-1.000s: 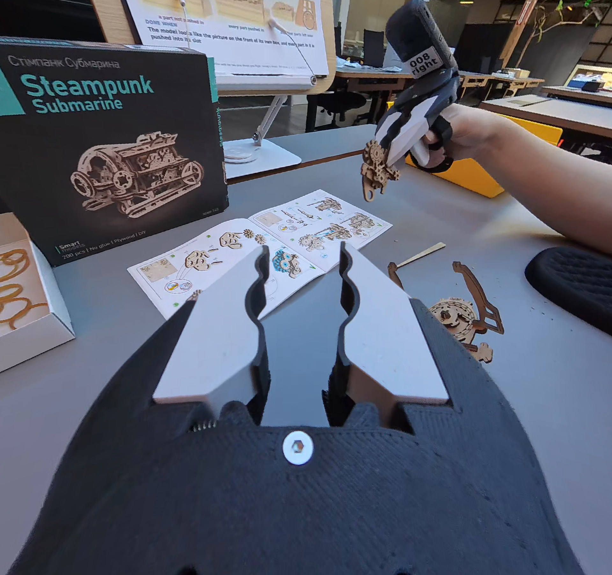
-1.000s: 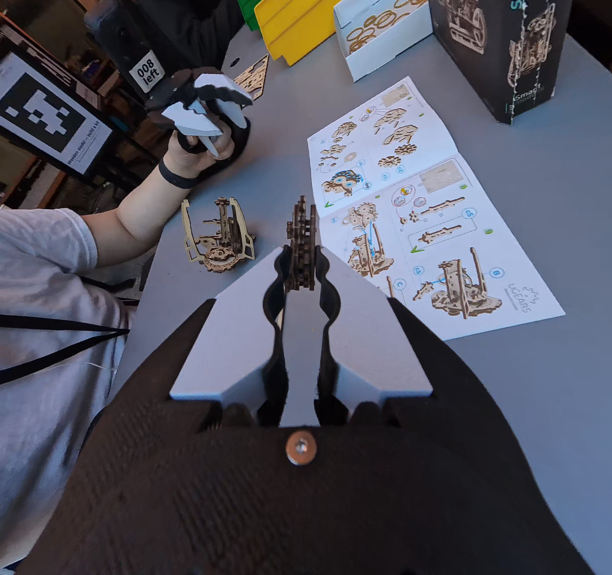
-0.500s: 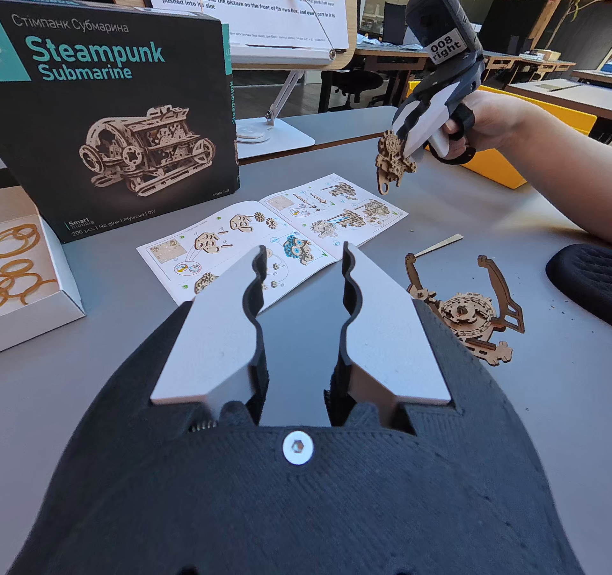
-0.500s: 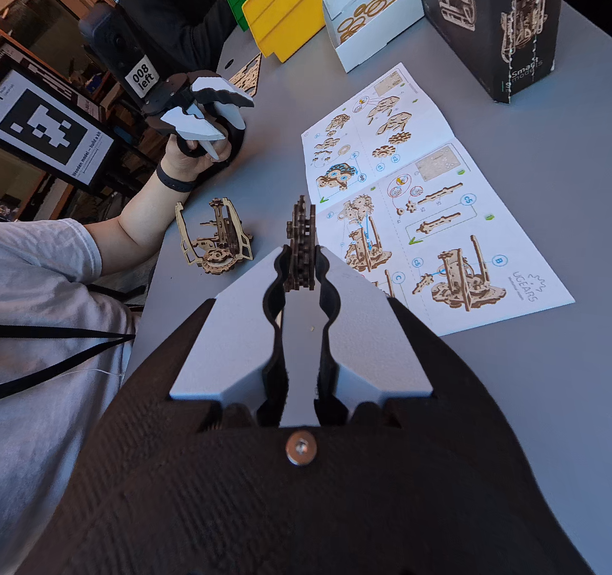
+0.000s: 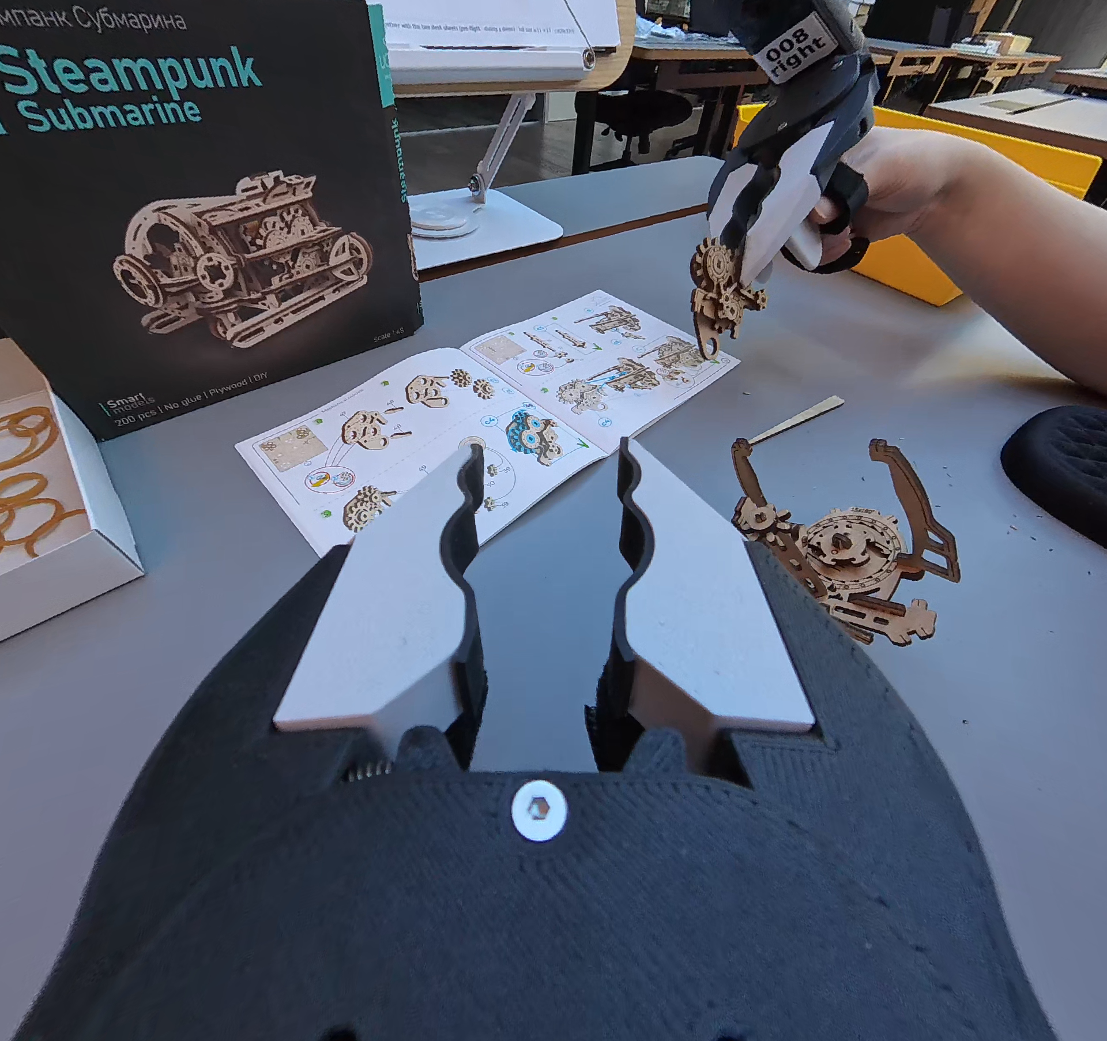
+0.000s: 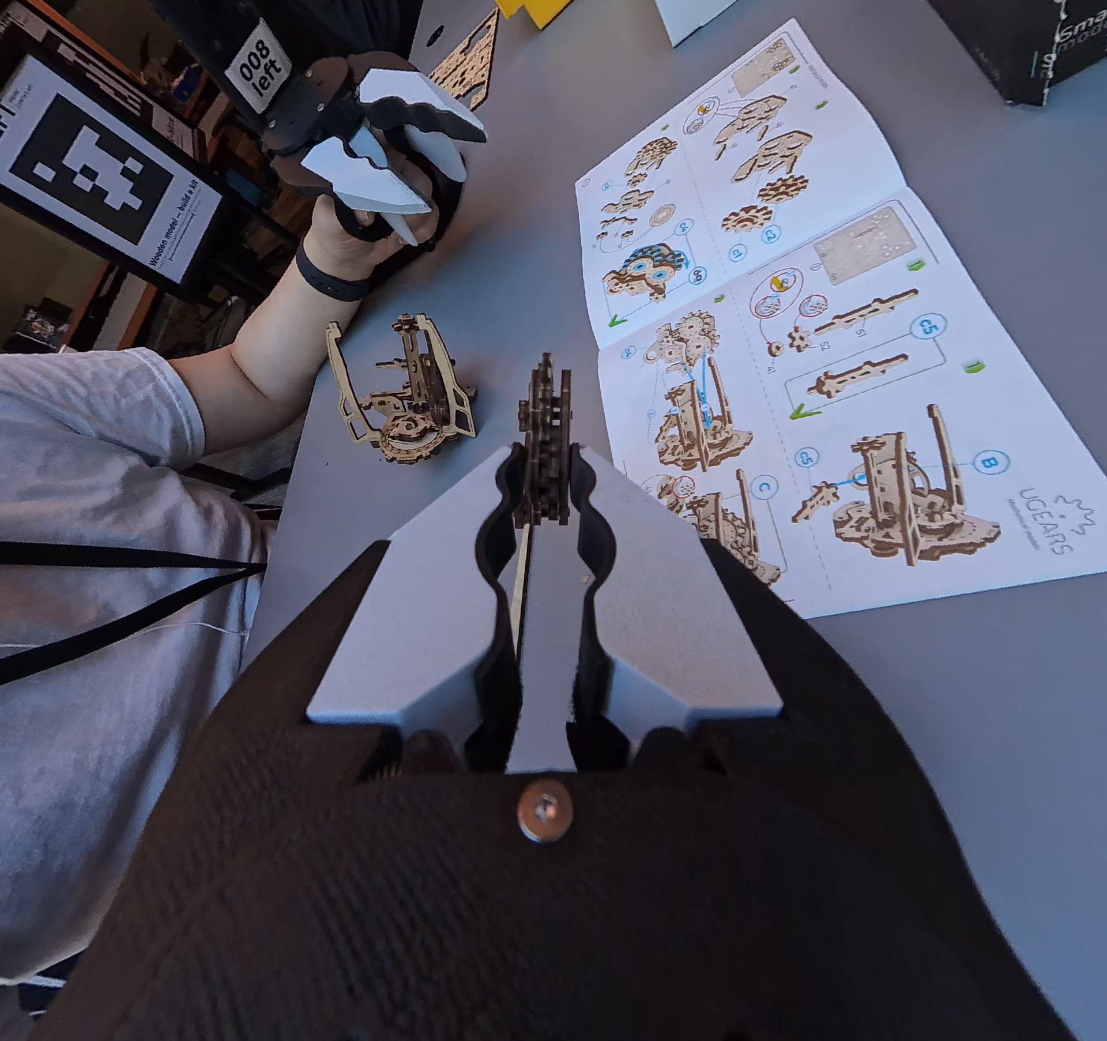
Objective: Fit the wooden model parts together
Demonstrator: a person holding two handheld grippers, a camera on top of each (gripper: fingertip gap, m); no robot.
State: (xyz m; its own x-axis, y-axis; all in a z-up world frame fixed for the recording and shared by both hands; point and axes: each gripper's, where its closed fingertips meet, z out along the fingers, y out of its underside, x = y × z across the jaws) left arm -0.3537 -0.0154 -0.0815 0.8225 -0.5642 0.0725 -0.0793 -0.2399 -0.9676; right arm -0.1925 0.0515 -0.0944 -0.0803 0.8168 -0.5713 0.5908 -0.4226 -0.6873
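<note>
My right gripper point(image 6: 544, 461) is shut on a small wooden gear cluster point(image 6: 545, 443) and holds it in the air above the grey table point(image 6: 958, 742); it also shows in the left wrist view point(image 5: 734, 269) with the gear cluster point(image 5: 719, 293) hanging from its tips. A wooden frame assembly with two curved arms and a round base point(image 5: 838, 545) lies on the table, right of my left gripper point(image 5: 548, 461), which is open and empty above the table. In the right wrist view the frame assembly point(image 6: 407, 401) is left of the held piece, and the left gripper point(image 6: 419, 161) hovers beyond it.
An open instruction booklet point(image 5: 491, 413) lies mid-table. A black model box point(image 5: 197, 203) stands at the back left, a white tray with rubber bands point(image 5: 42, 485) at the left. A thin wooden stick point(image 5: 791, 419), a black pad point(image 5: 1060, 473) and yellow bins point(image 5: 910, 269) are at the right.
My left gripper has moved forward and to the right, closer to the frame assembly. My right gripper has come lower and nearer with the gear cluster still in it.
</note>
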